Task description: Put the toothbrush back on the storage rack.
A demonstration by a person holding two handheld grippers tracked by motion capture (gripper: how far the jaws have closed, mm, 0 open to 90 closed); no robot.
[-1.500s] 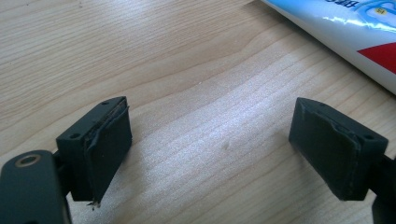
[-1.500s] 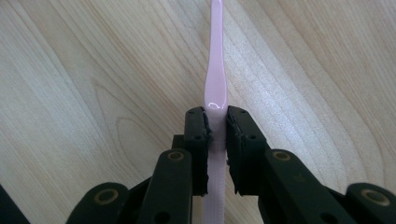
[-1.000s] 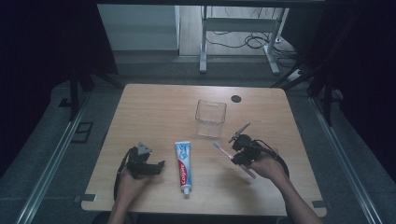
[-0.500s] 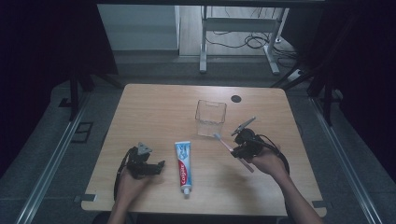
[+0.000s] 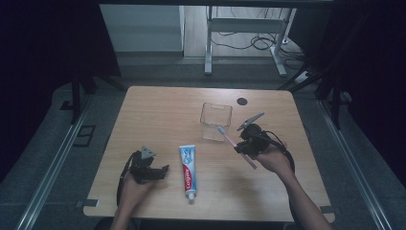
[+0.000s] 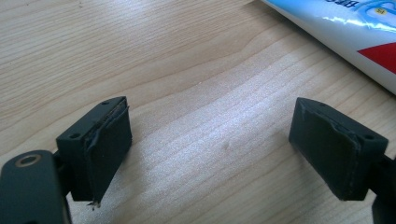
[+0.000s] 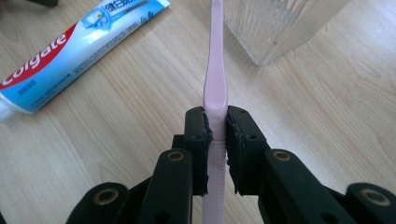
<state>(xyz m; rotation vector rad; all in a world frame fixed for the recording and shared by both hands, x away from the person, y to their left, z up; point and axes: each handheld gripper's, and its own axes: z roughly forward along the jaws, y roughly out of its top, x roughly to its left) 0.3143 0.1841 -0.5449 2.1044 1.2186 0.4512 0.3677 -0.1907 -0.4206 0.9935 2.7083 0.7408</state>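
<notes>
A pink toothbrush (image 7: 215, 79) is pinched at its handle by my right gripper (image 7: 215, 140), which is shut on it and held off the table. From above, the toothbrush (image 5: 229, 139) slants with its head up toward a clear square cup (image 5: 216, 120), and my right gripper (image 5: 244, 146) hangs just right of that cup. The ribbed cup wall (image 7: 275, 28) stands close ahead of the jaws. A white, blue and red toothpaste tube (image 5: 187, 165) lies flat at mid-table. My left gripper (image 5: 163, 171) rests open on the wood left of the tube, with bare table between its pads (image 6: 105, 144).
The wooden table (image 5: 158, 110) has a small dark round mark (image 5: 242, 101) near its far right edge. A corner of the toothpaste tube (image 6: 355, 28) lies beyond my left gripper. Past the table's far edge are a metal frame and cables on the floor.
My right gripper has risen with the toothbrush and moved toward the clear cup. The left gripper and the tube have stayed put.
</notes>
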